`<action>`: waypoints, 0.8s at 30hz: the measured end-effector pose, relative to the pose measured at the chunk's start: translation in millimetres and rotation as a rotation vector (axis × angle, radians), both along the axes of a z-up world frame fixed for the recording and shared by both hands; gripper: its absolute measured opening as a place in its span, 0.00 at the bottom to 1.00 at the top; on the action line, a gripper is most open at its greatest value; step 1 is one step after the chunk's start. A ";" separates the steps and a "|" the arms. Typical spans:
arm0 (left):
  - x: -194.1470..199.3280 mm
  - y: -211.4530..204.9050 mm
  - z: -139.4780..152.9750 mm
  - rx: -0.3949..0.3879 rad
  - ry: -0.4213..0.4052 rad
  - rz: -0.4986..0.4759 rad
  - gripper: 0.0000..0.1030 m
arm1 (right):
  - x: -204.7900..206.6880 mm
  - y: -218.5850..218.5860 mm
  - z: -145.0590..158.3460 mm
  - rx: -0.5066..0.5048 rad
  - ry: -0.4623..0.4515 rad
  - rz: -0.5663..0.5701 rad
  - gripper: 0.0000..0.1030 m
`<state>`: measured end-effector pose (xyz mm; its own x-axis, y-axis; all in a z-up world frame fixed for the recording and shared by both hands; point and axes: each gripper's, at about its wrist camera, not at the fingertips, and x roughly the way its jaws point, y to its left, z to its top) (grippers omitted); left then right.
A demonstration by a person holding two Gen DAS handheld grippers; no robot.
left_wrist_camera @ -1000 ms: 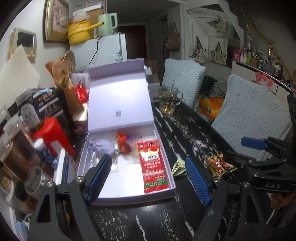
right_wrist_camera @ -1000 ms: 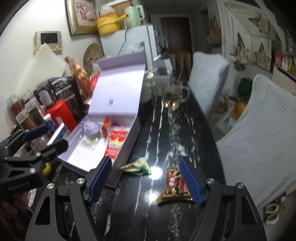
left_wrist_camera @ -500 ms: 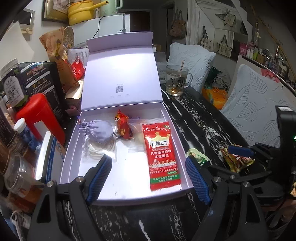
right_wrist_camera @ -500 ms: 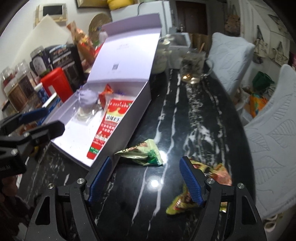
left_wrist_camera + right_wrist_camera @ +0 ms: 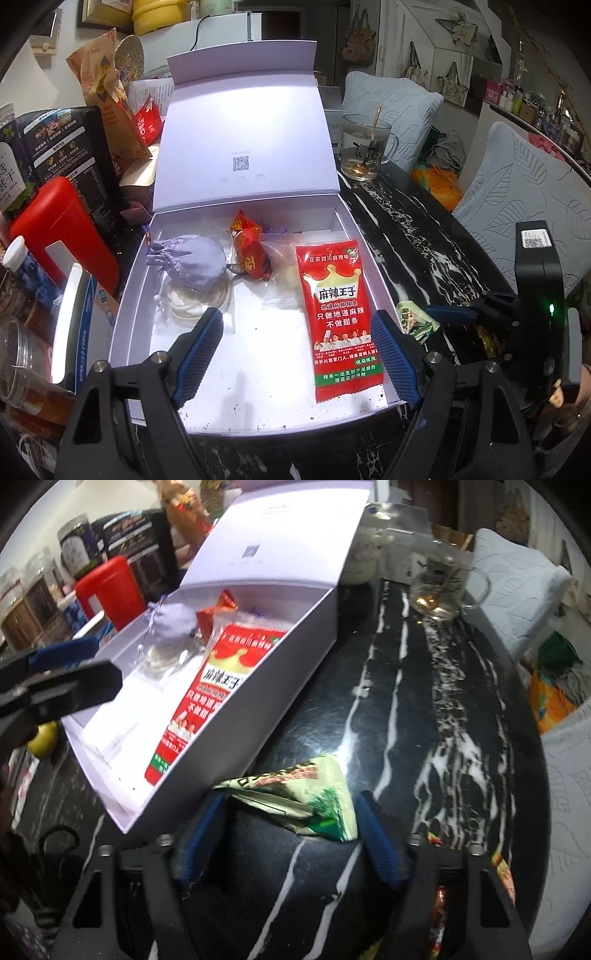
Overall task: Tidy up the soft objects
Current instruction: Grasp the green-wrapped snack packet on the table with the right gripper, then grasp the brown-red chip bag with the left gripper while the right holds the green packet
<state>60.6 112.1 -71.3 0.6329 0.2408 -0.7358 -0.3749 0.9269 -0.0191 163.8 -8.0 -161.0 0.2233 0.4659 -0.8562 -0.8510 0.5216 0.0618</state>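
Note:
An open lilac box (image 5: pixel 133 280) lies on the black marble table. Inside are a lilac drawstring pouch (image 5: pixel 192 264), a red-orange snack pack (image 5: pixel 249 251) and a long red sachet (image 5: pixel 338 317). My left gripper (image 5: pixel 297 350) is open and empty, hovering over the box's near end. My right gripper (image 5: pixel 286 830) is open, its fingers on either side of a green snack packet (image 5: pixel 314 794) on the table beside the box (image 5: pixel 229 738). That packet also shows in the left wrist view (image 5: pixel 415 319). A red-yellow packet (image 5: pixel 441 904) lies mostly hidden under the right gripper.
A red canister (image 5: pixel 62 236), black bags, jars and snack bags crowd the table's left side. A glass mug (image 5: pixel 365 151) stands behind the box. Grey cushioned chairs (image 5: pixel 517 192) line the right edge. Bare marble (image 5: pixel 424 709) lies right of the box.
The left gripper has moved forward over the box. The right gripper has dropped and advanced until its open fingers straddle the green packet.

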 end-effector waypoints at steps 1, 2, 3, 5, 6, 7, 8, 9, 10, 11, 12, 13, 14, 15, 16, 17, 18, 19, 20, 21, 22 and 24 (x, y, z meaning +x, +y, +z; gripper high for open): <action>0.3 -0.7 -0.3 0.002 0.002 0.000 0.80 | -2.8 1.1 -0.5 -0.001 -0.034 0.006 0.47; 0.9 -0.9 -0.4 0.003 0.003 -0.001 0.80 | -4.1 1.6 -0.1 -0.005 -0.051 0.012 0.44; 1.1 -1.2 -0.2 0.003 0.003 -0.002 0.80 | -6.6 1.7 0.8 -0.004 -0.059 0.021 0.38; 0.4 -3.0 1.4 0.002 0.001 -0.003 0.80 | -11.3 0.0 5.3 0.008 -0.054 0.035 0.35; -0.1 -4.2 2.4 0.003 -0.001 -0.004 0.80 | -12.8 -1.6 6.5 0.011 -0.059 0.034 0.35; -0.4 -5.7 3.6 0.006 -0.002 -0.006 0.80 | -15.1 -4.1 8.7 0.019 -0.073 0.031 0.35; -1.4 -7.8 5.2 0.009 -0.005 -0.007 0.80 | -16.4 -7.1 11.0 0.027 -0.080 0.025 0.35; -2.0 -9.9 6.5 0.010 -0.008 -0.010 0.80 | -17.2 -11.2 14.1 0.040 -0.078 0.015 0.35; -2.4 -12.0 7.9 0.010 -0.010 -0.013 0.80 | -17.8 -15.4 17.4 0.054 -0.076 0.004 0.35; -3.3 -15.8 10.0 0.011 -0.016 -0.017 0.80 | -18.3 -20.7 21.7 0.067 -0.076 -0.007 0.35; -3.6 -17.7 10.8 0.011 -0.018 -0.019 0.80 | -19.0 -25.8 25.9 0.077 -0.080 -0.017 0.35; -4.0 -22.3 12.6 0.011 -0.023 -0.026 0.80 | -20.3 -32.5 30.9 0.088 -0.084 -0.028 0.35; -4.4 -25.8 13.7 0.011 -0.026 -0.030 0.80 | -20.9 -36.6 34.1 0.097 -0.086 -0.036 0.35; -4.3 -29.9 14.9 0.011 -0.028 -0.036 0.80 | -22.6 -42.6 38.0 0.106 -0.086 -0.045 0.35; -3.7 -34.4 15.9 0.009 -0.031 -0.044 0.80 | -24.9 -50.5 42.9 0.115 -0.089 -0.058 0.35; -2.8 -41.0 16.9 0.008 -0.034 -0.056 0.80 | -25.6 -56.1 46.5 0.120 -0.094 -0.068 0.35; -1.6 -46.7 17.5 0.007 -0.036 -0.066 0.80 | -26.8 -63.3 50.8 0.126 -0.100 -0.080 0.35; -0.3 -50.7 17.9 0.005 -0.039 -0.074 0.80 | -28.4 -72.7 55.8 0.131 -0.109 -0.097 0.35; 1.8 -58.5 17.9 0.000 -0.042 -0.090 0.80 | -29.4 -79.0 59.4 0.133 -0.115 -0.109 0.35; 3.1 -62.3 17.9 -0.005 -0.043 -0.098 0.80 | -30.8 -89.1 63.8 0.135 -0.124 -0.127 0.35; 5.6 -69.5 17.2 -0.011 -0.044 -0.113 0.80 | -31.0 -93.8 66.1 0.136 -0.128 -0.137 0.35; 10.8 -83.9 15.5 -0.025 -0.046 -0.144 0.80 | -32.6 -110.8 70.6 0.136 -0.136 -0.168 0.35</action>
